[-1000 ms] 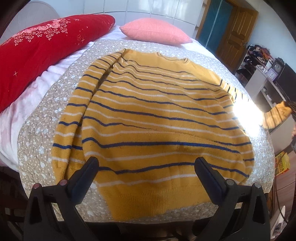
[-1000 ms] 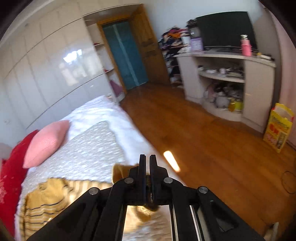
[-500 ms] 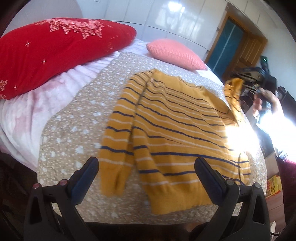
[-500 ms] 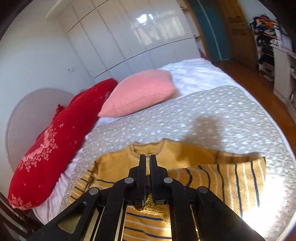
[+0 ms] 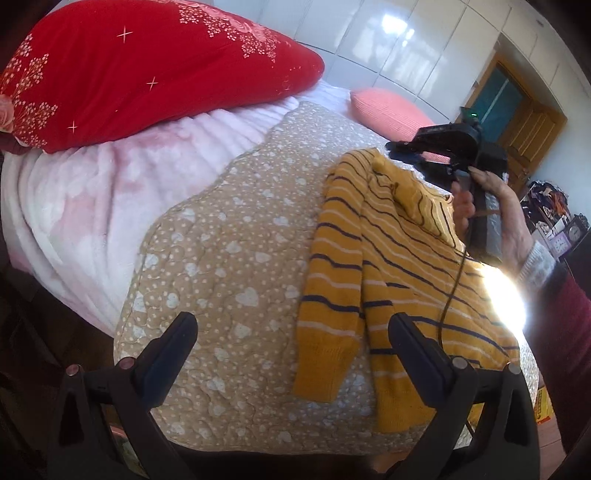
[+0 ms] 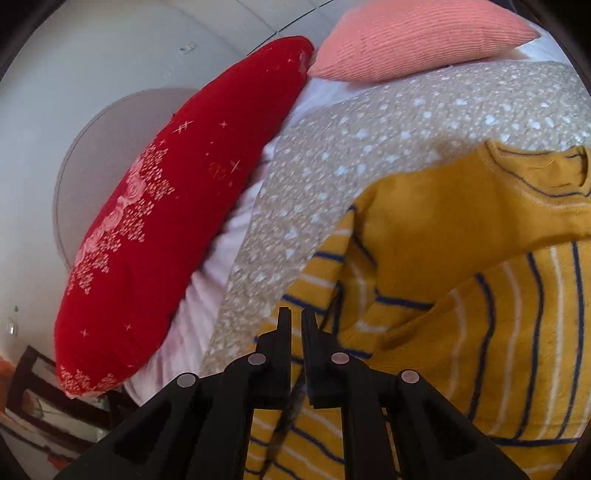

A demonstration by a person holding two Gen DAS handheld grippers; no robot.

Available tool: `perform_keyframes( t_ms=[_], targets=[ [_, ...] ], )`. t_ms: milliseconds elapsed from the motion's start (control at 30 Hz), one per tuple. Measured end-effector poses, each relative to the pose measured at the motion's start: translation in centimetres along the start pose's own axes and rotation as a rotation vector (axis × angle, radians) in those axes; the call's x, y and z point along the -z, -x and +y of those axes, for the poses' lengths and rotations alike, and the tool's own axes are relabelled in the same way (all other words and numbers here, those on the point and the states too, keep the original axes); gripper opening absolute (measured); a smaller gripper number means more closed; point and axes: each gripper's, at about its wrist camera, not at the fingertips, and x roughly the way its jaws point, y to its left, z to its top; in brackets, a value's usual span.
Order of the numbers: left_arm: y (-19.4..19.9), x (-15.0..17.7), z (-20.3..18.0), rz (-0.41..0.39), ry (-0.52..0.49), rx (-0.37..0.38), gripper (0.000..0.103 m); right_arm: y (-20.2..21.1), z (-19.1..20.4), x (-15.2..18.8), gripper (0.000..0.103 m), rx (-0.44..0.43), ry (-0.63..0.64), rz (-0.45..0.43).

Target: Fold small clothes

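The mustard-yellow knitted sweater with navy and white stripes (image 5: 402, 266) lies flat on the beige heart-patterned quilt (image 5: 221, 236) of the bed, spread so its sleeves can be turned inward. The right claw (image 6: 294, 325) hangs over the collar end with its fingers nearly closed; whether it pinches the right sleeve draped across the chest I cannot tell. The left claw (image 5: 291, 343) waits wide open and empty near the left cuff, probably next. A red embroidered pillow (image 5: 147, 70) and a pink ribbed pillow (image 6: 417, 33) sit beyond.
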Motion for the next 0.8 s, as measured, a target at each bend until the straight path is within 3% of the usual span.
perform_keyframes(
  t_ms=[100,200,300,333,400,467,533,567,633,733,800],
  targets=[
    [0.1,0.0,0.4,-0.006,0.013,0.008,0.103,2.6,1.5,0.5,0.041,0.108,0.113,-0.063],
    [-0.1,0.1,0.3,-0.003,0.021,0.022,0.103,3.9,2.9,1.0,0.045,0.271,0.267,-0.054],
    [-0.3,0.3,-0.3,0.008,0.019,0.042,0.103,2.9,3.2,2.4,0.064,0.332,0.36,0.0],
    [-0.3,0.5,-0.5,0.011,0.013,0.047,0.103,2.4,3.1,2.8,0.065,0.34,0.38,0.015],
    [-0.1,0.7,-0.9,0.01,-0.004,0.041,0.103,0.7,2.8,3.4,0.065,0.398,0.422,0.042],
    [0.4,0.9,-1.0,0.0,-0.014,0.028,0.103,-1.5,2.0,3.6,0.064,0.52,0.467,0.074],
    [0.8,1.0,-0.5,-0.01,-0.009,0.02,0.103,-2.7,0.9,3.3,0.013,0.571,0.457,0.128],
    [1.0,1.0,-0.1,-0.014,0.0,0.018,0.103,-2.2,0.7,2.9,0.013,0.567,0.432,0.114],
    [0.9,0.9,0.9,-0.012,0.022,0.012,0.103,-0.2,1.4,1.8,0.013,0.528,0.382,0.053],
    [0.5,0.8,1.9,-0.005,0.054,0.015,0.103,4.6,1.8,-0.4,0.013,0.343,0.199,-0.116],
    [0.2,0.8,2.4,0.003,0.077,0.029,0.103,6.4,1.3,-1.4,0.016,0.264,0.068,-0.204]
  ],
)
